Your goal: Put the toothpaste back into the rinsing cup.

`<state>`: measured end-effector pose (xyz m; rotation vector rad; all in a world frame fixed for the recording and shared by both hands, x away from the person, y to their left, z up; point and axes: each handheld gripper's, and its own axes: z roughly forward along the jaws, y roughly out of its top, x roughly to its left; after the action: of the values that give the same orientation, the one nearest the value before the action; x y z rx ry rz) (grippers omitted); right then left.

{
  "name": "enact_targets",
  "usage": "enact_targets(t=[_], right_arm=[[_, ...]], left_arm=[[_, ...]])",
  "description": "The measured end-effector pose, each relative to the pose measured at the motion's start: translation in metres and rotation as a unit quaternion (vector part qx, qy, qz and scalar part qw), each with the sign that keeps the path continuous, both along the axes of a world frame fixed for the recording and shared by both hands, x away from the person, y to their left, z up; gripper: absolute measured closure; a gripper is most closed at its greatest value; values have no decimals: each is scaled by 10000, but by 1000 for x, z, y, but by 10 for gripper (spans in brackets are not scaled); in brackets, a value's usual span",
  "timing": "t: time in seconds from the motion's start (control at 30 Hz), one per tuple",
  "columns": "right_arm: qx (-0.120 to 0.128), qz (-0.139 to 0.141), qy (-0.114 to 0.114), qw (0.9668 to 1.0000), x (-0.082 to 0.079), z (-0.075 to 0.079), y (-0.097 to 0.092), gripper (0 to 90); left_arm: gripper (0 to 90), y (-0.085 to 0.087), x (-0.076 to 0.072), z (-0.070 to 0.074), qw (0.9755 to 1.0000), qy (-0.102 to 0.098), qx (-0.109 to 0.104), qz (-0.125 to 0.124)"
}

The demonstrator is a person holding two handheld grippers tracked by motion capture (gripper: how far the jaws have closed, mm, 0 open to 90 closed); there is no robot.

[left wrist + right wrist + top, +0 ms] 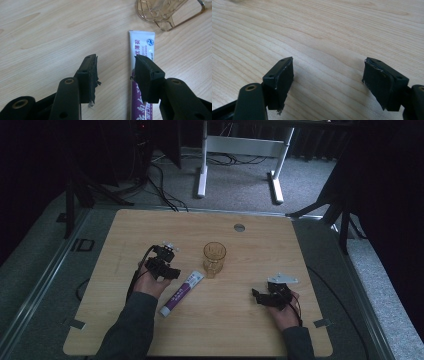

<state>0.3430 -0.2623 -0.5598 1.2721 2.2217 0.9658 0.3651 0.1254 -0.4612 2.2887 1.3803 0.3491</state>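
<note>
1. The toothpaste tube [182, 293] lies flat on the wooden surface [150, 227], slanting from its cap end nearest the person up to its flat crimped end near the glass
2. In the left claw view the tube [142, 45] runs straight up the picture, crimped end on top, with the claw's right-hand jaw hanging over its purple part; whether that jaw touches the tube is not clear
3. The left claw [168, 270] sits just left of the tube's upper half, jaws well apart and nothing pinched between them; bare wood shows in the gap [116, 70]
4. The amber glass [214, 258] stands upright just beyond the crimped end, close but apart from it, and its ribbed foot [160, 12] shows at the top of the left claw view
5. The right claw [260, 296] rests low over the wood, well apart from the tube and the glass, jaws spread wide and empty [328, 75]
6. Plenty of open wood lies between the tube and the right claw, and more toward the near edge
7. The far half of the surface is bare up to a small round grommet [239, 227], with broad margins at the left and right edges
</note>
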Motion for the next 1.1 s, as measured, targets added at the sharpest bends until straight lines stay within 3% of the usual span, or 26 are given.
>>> enact_targets(t=[0.63,1.1], right_arm=[[-2,2,-5,10000,0,0,0,242],[-2,2,-5,10000,0,0,0,242]], left_arm=[[526,-12,0,-7,9989,346,225,-229],[520,-19,-1,-8,9974,580,262,-331]])
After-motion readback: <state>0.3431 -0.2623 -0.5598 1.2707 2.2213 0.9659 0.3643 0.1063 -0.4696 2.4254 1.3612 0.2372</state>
